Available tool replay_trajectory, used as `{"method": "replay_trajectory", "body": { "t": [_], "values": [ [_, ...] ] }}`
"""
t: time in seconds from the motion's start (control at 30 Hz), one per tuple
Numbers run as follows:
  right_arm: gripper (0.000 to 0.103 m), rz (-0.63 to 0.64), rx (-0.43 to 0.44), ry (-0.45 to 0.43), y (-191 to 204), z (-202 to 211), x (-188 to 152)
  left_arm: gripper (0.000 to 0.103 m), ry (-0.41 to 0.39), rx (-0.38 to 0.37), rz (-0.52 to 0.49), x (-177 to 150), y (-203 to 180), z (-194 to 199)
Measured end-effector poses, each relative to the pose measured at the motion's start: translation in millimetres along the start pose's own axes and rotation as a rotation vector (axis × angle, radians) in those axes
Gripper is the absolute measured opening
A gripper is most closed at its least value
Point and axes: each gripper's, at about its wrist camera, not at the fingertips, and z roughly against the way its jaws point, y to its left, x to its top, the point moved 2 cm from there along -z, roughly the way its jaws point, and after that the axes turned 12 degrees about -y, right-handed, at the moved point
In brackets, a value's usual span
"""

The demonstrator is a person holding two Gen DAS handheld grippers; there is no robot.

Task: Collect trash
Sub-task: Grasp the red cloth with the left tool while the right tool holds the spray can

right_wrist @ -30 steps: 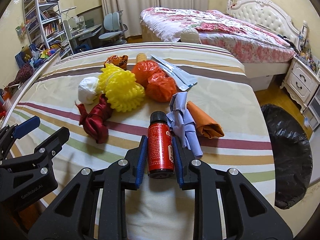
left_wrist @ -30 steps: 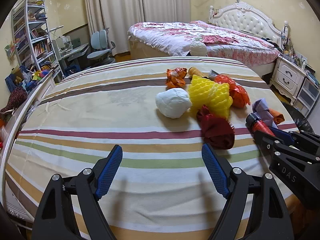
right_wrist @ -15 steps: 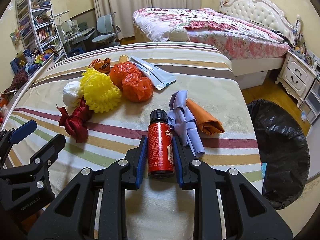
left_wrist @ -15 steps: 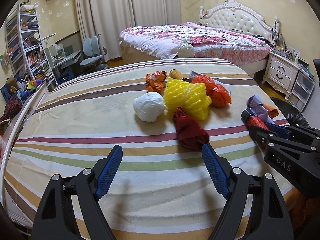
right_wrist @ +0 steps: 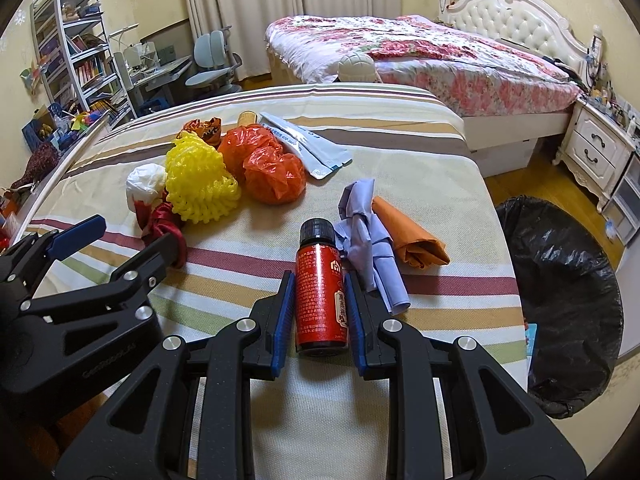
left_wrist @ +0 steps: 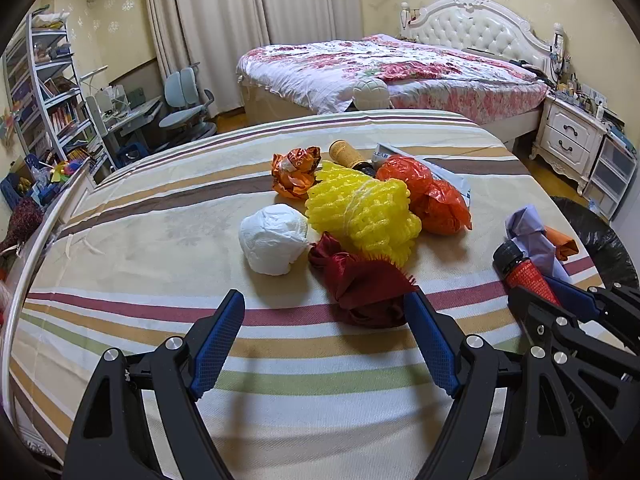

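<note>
My right gripper [right_wrist: 318, 280] is shut on a small red bottle [right_wrist: 320, 292] with a black cap, just above the striped tablecloth [right_wrist: 420, 184]. The bottle also shows in the left wrist view [left_wrist: 528, 276]. My left gripper [left_wrist: 326, 312] is open and empty, its right finger beside a dark red cloth wad [left_wrist: 360, 284]. Beyond it lie a white paper ball [left_wrist: 274, 238], a yellow foam net [left_wrist: 362, 216], an orange plastic bag [left_wrist: 428, 196] and an orange wrapper [left_wrist: 296, 166]. A purple cloth [right_wrist: 370, 240] and an orange paper [right_wrist: 408, 232] lie right of the bottle.
A bin lined with a black bag [right_wrist: 560, 296] stands on the floor off the table's right edge. A brown bottle [left_wrist: 346, 154] and a white-blue packet [right_wrist: 308, 144] lie at the far side of the pile. A bed [left_wrist: 400, 68], a nightstand [left_wrist: 572, 140] and shelves [left_wrist: 48, 92] stand beyond.
My left gripper has moved forward and right toward the pile, so its right finger now reaches the dark red cloth. The right gripper still holds the red bottle and has shifted slightly left.
</note>
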Motion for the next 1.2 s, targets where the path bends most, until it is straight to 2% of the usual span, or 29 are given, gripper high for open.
{"method": "replay_trajectory", "body": {
  "t": [0.13,0.47,0.7,1.0,1.03,1.1,1.13,1.2],
  "values": [
    [0.024,-0.004,0.003,0.000,0,-1,-1,0.079,0.007,-0.005,0.009,-4,5,3],
    [0.024,-0.003,0.002,0.001,0,-1,-1,0.079,0.036,0.036,0.055,-18,33,13],
    [0.024,-0.001,0.001,0.001,0,-1,-2,0.079,0.019,0.010,0.019,-20,22,22],
    [0.024,-0.003,0.002,0.001,-1,-2,-2,0.079,0.006,0.016,0.018,-3,13,1],
    [0.024,-0.003,0.002,0.001,-1,-1,-2,0.076,0.009,0.013,0.018,-2,12,0],
    [0.024,-0.004,0.003,0.001,0,-2,-2,0.056,0.026,-0.004,0.012,-4,11,-3],
    [0.024,-0.003,0.002,0.001,0,-1,-2,0.052,0.034,-0.021,0.010,-6,11,-4],
    [0.025,-0.002,0.001,0.001,0,-2,-2,0.034,0.043,-0.042,0.008,-8,10,-4]
  ]
}}
